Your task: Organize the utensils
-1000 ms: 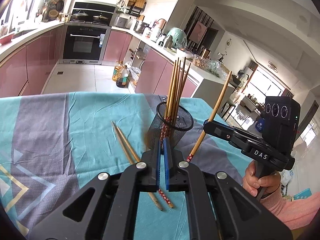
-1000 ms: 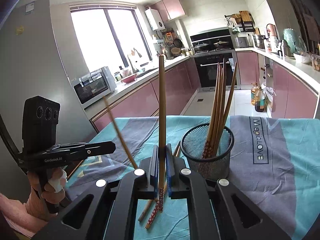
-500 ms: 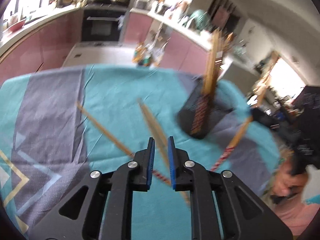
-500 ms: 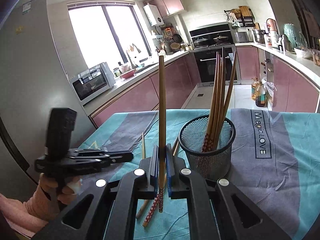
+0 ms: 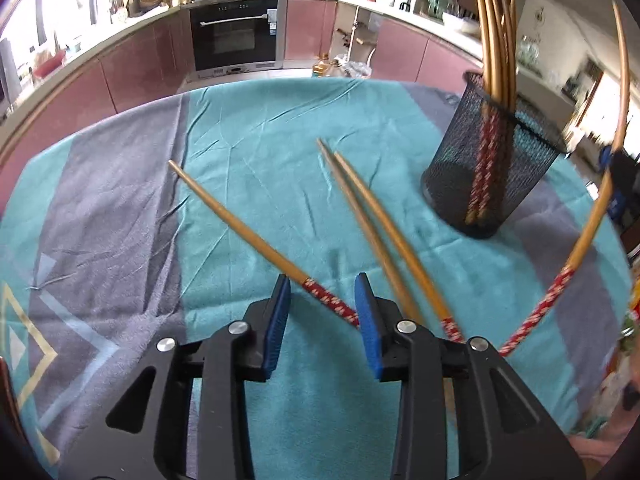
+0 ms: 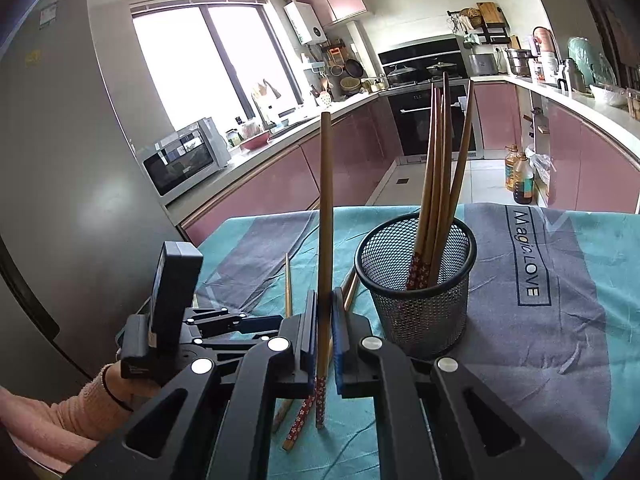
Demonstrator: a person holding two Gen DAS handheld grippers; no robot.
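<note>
My left gripper (image 5: pixel 322 286) points down at the teal cloth and its jaws are opening. The red-patterned end of a single chopstick (image 5: pixel 240 226) lies on the cloth between the blue pads (image 5: pixel 280 308), which do not press it. Two more chopsticks (image 5: pixel 372 224) lie side by side just right of it. A black mesh cup (image 5: pixel 452 184) with several chopsticks stands at the right. My right gripper (image 6: pixel 325 300) is shut on an upright chopstick (image 6: pixel 326 208), just left of the mesh cup (image 6: pixel 416 308). The left gripper (image 6: pixel 224 324) shows low at the left.
The table's teal and grey cloth (image 6: pixel 560 320) spreads right of the cup. A person's hand in a pink sleeve (image 6: pixel 60 416) holds the left gripper. Pink kitchen cabinets, an oven (image 5: pixel 234 36) and a grey fridge (image 6: pixel 60 200) surround the table.
My left gripper sank toward the cloth, tipped downward and parted its jaws. The chopstick it held now lies on the cloth. The right gripper stays still with its chopstick.
</note>
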